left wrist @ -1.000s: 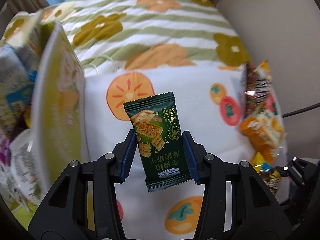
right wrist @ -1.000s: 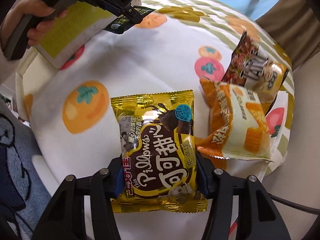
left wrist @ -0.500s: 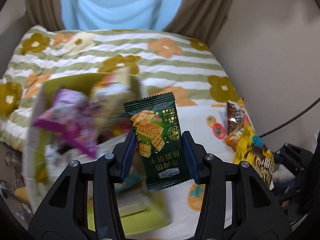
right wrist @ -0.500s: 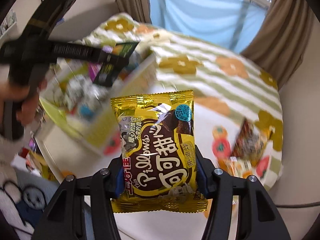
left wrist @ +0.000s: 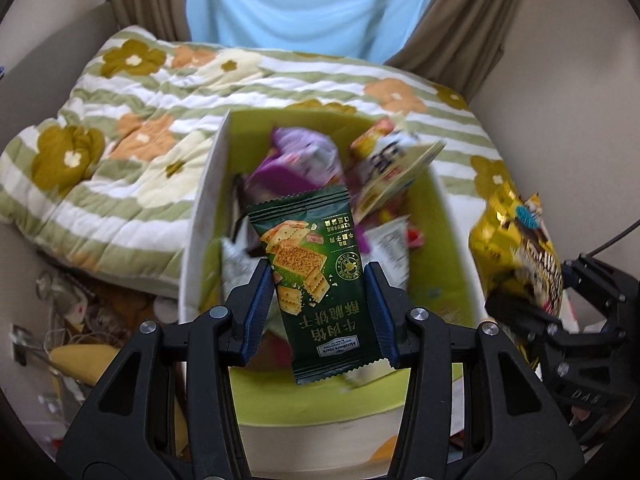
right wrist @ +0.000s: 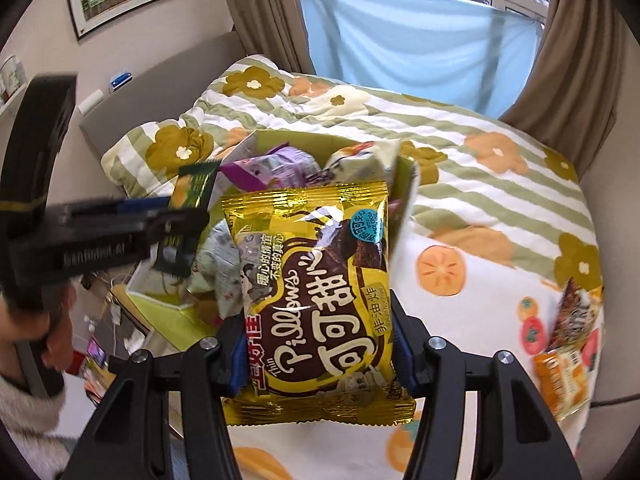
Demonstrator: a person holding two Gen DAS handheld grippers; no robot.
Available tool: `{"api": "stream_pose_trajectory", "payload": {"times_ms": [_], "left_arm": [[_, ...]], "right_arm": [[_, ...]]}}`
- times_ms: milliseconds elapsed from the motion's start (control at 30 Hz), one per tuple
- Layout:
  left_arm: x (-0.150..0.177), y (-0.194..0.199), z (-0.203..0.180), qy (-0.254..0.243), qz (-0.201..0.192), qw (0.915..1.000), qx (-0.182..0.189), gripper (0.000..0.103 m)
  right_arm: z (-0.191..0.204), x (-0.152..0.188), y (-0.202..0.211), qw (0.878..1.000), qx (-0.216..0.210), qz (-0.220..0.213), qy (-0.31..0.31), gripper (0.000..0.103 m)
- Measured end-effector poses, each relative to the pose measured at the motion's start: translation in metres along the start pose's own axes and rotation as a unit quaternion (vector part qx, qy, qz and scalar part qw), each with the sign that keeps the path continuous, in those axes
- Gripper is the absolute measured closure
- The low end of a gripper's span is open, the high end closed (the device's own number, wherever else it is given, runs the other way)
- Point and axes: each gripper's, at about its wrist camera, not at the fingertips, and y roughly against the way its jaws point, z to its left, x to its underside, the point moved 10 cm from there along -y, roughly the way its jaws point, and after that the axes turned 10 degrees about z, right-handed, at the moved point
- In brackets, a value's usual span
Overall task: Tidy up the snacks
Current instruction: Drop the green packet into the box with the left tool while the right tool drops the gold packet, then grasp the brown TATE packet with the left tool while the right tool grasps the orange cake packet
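1. The left gripper [left wrist: 320, 312] pinches a green cracker packet [left wrist: 314, 284] by its sides and holds it upright over the open green box [left wrist: 436, 220], which is already crowded with snack bags.
2. The right gripper [right wrist: 320, 352] clamps a gold cocoa-snack bag [right wrist: 316, 280] across its lower half, near the box's right side in the left wrist view.
3. The step in hand looks like dropping both into the box.
4. To do it well, each packet should be low over a gap between the bags before the jaws part, one at a time, so that neither slides off the heap.
5. Two more snacks [right wrist: 568, 344] lie on the fruit-print cloth [right wrist: 472, 320], waiting.
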Motion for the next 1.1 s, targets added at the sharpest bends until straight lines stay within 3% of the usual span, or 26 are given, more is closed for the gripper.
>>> {"api": "stream_pose_trajectory", "payload": {"times_ms": [133,200,233,267,600,733,800,833,867,900,933,1100], "left_arm": [[0.015,-0.008,0.01,-0.007,0.011,0.9999,0.0,0.06],[0.021,-0.011,0.011,-0.009,0.014,0.9998,-0.004,0.043],[0.024,-0.012,0.013,-0.011,0.014,0.9997,-0.014,0.015],[0.025,-0.011,0.015,-0.012,0.009,0.9997,-0.021,0.001],[0.035,0.007,0.031,0.016,-0.012,0.9995,-0.024,0.0],[0.03,0.014,0.034,0.019,-0.023,0.9992,-0.027,0.0],[0.029,0.018,0.036,0.018,-0.03,0.9989,-0.031,0.0],[0.029,0.02,0.036,0.019,-0.031,0.9988,-0.034,0.0],[0.029,0.022,0.038,0.019,-0.034,0.9986,-0.037,0.0],[0.03,0.024,0.04,0.02,-0.036,0.9984,-0.039,0.0],[0.03,0.025,0.041,0.021,-0.037,0.9983,-0.039,0.0],[0.032,0.03,0.039,0.014,-0.044,0.9984,-0.034,0.0]], "right_arm": [[0.012,0.0,-0.012,0.999,-0.005,0.012,-0.031,0.05],[0.014,0.0,-0.013,0.999,-0.005,0.017,-0.043,0.05],[0.014,0.001,-0.014,0.999,-0.006,0.018,-0.048,0.05],[0.014,0.001,-0.015,0.998,-0.009,0.02,-0.054,0.05],[0.013,0.009,-0.026,0.996,-0.029,0.031,-0.081,0.05],[0.018,0.002,-0.03,0.996,-0.032,0.017,-0.084,0.049],[0.021,-0.001,-0.033,0.996,-0.031,0.012,-0.082,0.044],[0.023,-0.004,-0.033,0.996,-0.032,0.007,-0.082,0.034],[0.023,-0.004,-0.033,0.996,-0.032,0.001,-0.081,0.013],[0.024,-0.004,-0.032,0.996,-0.029,-0.005,-0.08,0.004],[0.025,-0.004,-0.029,0.997,-0.023,-0.015,-0.074,0.0],[0.026,0.005,-0.018,0.997,-0.014,-0.03,-0.073,0.0]]}}
